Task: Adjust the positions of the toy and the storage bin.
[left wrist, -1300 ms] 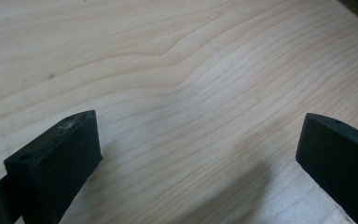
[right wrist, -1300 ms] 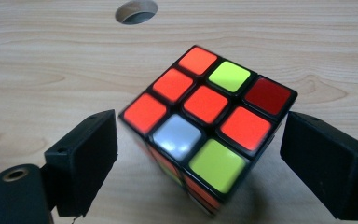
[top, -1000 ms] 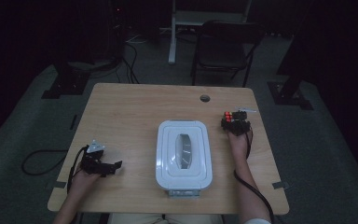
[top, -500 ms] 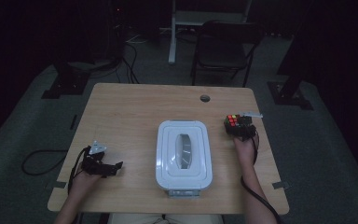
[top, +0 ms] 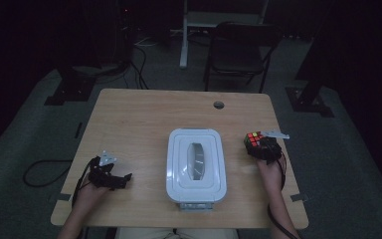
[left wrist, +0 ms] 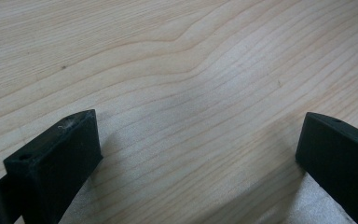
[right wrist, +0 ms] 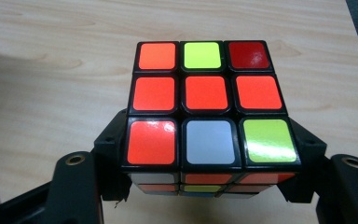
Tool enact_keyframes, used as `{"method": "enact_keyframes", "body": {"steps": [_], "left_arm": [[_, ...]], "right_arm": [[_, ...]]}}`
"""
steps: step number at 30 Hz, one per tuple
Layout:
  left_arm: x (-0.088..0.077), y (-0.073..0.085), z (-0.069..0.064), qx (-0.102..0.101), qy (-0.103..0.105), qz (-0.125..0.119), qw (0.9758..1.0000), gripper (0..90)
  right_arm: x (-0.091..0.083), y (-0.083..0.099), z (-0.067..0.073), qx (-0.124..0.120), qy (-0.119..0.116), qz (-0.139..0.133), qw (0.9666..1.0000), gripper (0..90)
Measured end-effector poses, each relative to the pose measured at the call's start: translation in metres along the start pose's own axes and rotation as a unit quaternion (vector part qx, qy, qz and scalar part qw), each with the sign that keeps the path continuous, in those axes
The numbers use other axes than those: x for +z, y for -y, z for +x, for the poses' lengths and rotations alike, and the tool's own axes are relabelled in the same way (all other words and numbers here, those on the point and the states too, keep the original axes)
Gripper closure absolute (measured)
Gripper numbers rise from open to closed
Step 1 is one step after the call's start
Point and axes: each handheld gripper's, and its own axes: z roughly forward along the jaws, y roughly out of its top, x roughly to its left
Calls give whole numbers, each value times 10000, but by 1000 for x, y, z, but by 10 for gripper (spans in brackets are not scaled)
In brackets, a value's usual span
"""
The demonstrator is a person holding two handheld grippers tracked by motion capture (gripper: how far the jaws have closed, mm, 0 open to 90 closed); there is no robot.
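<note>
Partly behind black jaws, puzzle cube (right wrist: 205,105) in right gripper (right wrist: 205,186).

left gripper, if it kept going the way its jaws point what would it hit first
Most likely the white box. In the high view the left gripper lies low on the table, jaws open and pointing right toward the box's left wall, with bare wood between. Its own view looks down at the wood, so it might scrape that first.

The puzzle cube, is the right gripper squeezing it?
Touching. In the right gripper view, the right gripper has its two black jaws pressed against opposite sides of the puzzle cube, holding it above the table.
</note>
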Motion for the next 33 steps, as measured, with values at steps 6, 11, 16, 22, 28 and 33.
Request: {"method": "enact_keyframes", "body": {"steps": [6,11,16,22,28,33], "left_arm": [[1,-1,-2,-68,-76,4,9999,6],[1,-1,-2,-66,-75,2,9999,6],[0,-1,-2,-68,-73,4,10000,6],[1,-1,-2,-69,-72,1,10000,6],[1,-1,-3,-93,-95,-7,9999,6],[1,-1,-3,-85,-94,-3,9999,6]], "right_arm": [[-20,12,1,28,-10,-6,10000,337],[-32,25,1,-37,96,22,9999,338],[-42,40,-3,-38,181,130,9997,337],[-57,56,-9,-31,288,207,9994,337],[-67,70,-13,-9,358,330,9988,337],[-73,81,-14,88,353,363,9987,337]]}}
